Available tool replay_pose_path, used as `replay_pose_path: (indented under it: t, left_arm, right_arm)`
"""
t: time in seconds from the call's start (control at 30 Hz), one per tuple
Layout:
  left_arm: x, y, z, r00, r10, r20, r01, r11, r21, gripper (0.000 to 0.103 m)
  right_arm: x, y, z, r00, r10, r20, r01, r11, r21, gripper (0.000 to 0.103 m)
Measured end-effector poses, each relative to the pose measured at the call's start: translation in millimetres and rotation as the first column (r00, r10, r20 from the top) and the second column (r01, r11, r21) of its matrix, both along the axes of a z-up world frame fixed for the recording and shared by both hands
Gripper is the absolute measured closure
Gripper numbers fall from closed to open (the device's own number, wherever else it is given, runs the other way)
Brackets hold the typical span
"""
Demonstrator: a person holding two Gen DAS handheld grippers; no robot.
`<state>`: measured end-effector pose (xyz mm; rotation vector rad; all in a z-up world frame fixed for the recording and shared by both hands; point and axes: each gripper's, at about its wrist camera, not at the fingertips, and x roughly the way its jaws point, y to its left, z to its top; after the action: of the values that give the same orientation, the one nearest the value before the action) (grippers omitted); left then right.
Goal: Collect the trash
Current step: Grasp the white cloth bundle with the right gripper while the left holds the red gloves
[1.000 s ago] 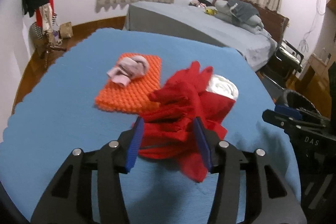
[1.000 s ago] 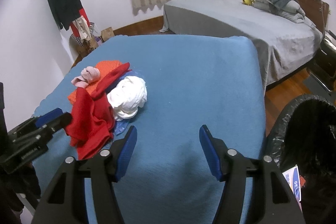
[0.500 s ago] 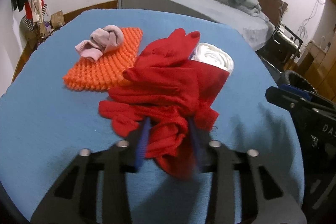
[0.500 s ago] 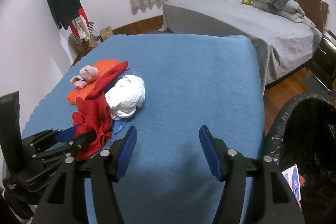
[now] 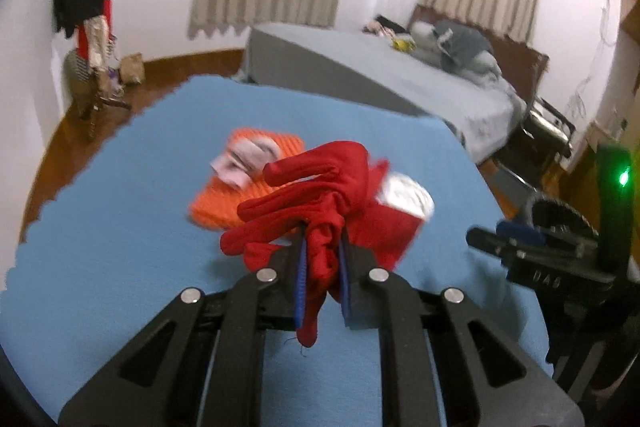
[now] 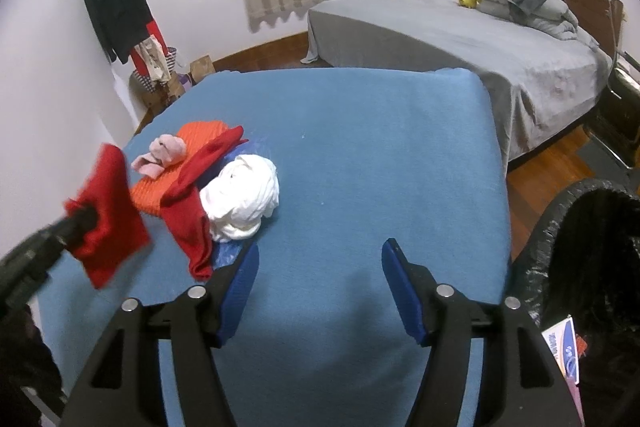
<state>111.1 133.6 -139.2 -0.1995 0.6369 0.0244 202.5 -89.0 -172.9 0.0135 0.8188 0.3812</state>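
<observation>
Bedroom scene, with a blue-covered table [image 6: 360, 155] filling the middle of both views and a grey bed [image 6: 460, 39] behind it. Left gripper [image 5: 322, 267] has just squeezed down tight on a red cloth [image 5: 316, 195], pinched between its blue pads at centre frame and lifted clear of the blue cover. Right gripper [image 6: 318, 287] hangs at the bottom with its jaws spread wide, nothing in them. More red fabric [image 6: 192, 207], a white bundle [image 6: 244, 195] and an orange pad [image 6: 160, 187] sit left of centre. Black-lined trash bin [image 6: 580, 247] is at the right edge.
</observation>
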Motion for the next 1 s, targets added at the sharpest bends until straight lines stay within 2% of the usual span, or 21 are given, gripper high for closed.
replay_pose_path:
  t: [0.2,0.6,0.73,1.0]
  left_arm:
    - [12,11,11,0.999,0.047,0.018,-0.047,0.998,0.033,0.091]
    - [22,22,-1,0.998,0.065,-0.004,-0.065,0.998,0.013,0.091]
    - [22,24,-2,0.997,0.076,-0.008,-0.076,0.997,0.010,0.091]
    - [22,22,-1,0.996,0.093,-0.013,-0.093,0.996,0.012,0.091]
  right_arm:
    - [13,19,-2,1.000,0.015,0.001,-0.015,1.000,0.006,0.040]
    - [24,61,-12,0.996,0.088,-0.024,-0.088,0.996,0.005,0.039]
    - [27,67,-17,0.994,0.103,-0.042,-0.103,0.995,0.004,0.033]
    - [21,77,-15,0.988,0.144,-0.058,-0.142,0.989,0.028,0.033]
